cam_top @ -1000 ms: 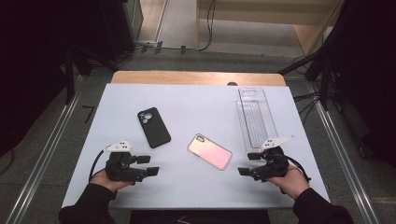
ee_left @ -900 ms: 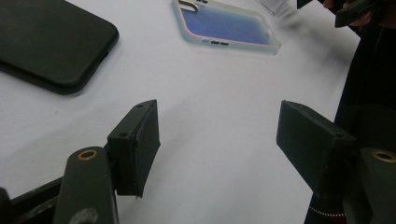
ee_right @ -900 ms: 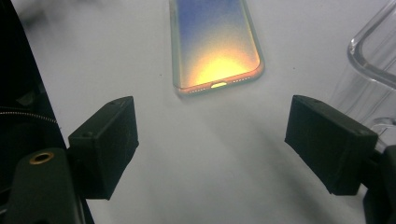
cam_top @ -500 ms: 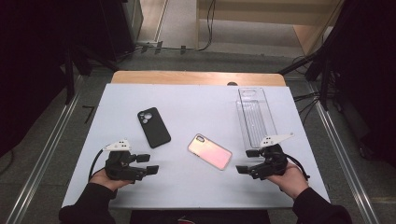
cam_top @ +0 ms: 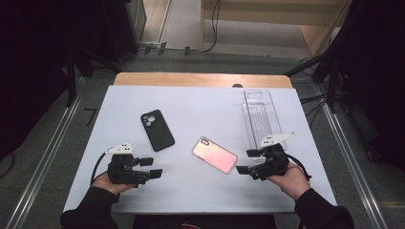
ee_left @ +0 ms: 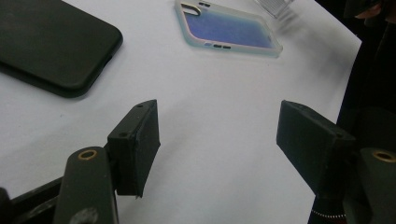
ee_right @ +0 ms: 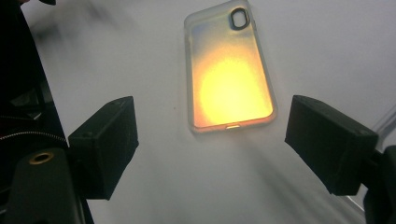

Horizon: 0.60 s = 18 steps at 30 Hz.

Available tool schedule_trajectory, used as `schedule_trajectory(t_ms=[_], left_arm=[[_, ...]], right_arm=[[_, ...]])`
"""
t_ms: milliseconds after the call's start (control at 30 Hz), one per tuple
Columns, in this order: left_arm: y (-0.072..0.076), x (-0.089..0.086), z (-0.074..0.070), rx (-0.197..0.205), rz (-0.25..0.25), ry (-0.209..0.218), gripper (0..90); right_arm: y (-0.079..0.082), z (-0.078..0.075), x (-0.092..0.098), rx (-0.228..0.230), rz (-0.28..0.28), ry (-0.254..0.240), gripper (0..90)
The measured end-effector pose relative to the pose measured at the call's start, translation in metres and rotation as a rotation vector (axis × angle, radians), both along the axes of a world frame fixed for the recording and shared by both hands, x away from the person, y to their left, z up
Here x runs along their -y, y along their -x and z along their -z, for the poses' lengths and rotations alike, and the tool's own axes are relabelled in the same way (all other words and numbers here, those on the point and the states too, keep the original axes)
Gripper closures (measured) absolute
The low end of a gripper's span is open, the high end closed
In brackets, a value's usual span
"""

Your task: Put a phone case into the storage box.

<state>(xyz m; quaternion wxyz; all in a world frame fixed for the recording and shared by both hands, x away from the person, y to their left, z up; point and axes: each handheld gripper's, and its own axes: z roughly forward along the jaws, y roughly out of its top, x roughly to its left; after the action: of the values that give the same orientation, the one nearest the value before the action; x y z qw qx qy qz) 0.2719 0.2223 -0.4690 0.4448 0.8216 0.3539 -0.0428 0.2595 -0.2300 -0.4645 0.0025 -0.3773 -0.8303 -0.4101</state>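
Observation:
An iridescent pink phone case (cam_top: pixel 215 155) lies camera-hole side up at the middle of the white tabletop (cam_top: pixel 200 102). A black phone case (cam_top: pixel 157 130) lies to its left. My right gripper (cam_top: pixel 246 161) rests on the table just right of the pink case, pointing at it, open and empty; in the right gripper view the case (ee_right: pixel 229 70) glows orange ahead of the open jaws (ee_right: pixel 212 135). My left gripper (cam_top: pixel 152 167) sits at the front left, open and empty, pointing right. In the left gripper view the black case (ee_left: pixel 51 44) and the pink case (ee_left: pixel 229 28) lie beyond its jaws (ee_left: pixel 217 126).
A clear plastic tray (cam_top: pixel 261 114) lies lengthwise at the back right, just behind my right gripper. A wooden strip (cam_top: pixel 200 79) borders the table's far edge. Metal rails (cam_top: pixel 43 167) run along the floor on both sides. Cables lie on the floor behind the table.
My right gripper has edged slightly left toward the pink case. The left gripper and both cases have stayed put.

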Motion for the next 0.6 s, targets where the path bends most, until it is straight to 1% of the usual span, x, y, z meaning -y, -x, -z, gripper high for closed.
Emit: schedule_trajectory(t_ms=[33,300,433,500,600], left_arm=[[0.0,0.0,0.0,0.001,0.0,0.001,30.2],[0.0,0.001,0.0,-0.003,0.012,-0.004,30.2],[0.001,0.002,0.0,-0.002,0.016,-0.005,30.2],[0.001,0.001,0.0,-0.001,0.014,-0.004,30.2],[0.001,0.001,0.0,-0.001,0.012,-0.004,30.2]], right_arm=[[-0.002,-0.001,-0.003,0.009,0.0,0.001,15.3],[-0.008,-0.004,-0.011,0.021,0.003,0.009,15.3],[-0.013,-0.006,-0.016,0.03,0.015,0.006,15.2],[-0.016,-0.008,-0.02,0.044,0.021,0.014,15.2],[-0.019,-0.009,-0.023,0.052,0.023,0.017,15.2]])
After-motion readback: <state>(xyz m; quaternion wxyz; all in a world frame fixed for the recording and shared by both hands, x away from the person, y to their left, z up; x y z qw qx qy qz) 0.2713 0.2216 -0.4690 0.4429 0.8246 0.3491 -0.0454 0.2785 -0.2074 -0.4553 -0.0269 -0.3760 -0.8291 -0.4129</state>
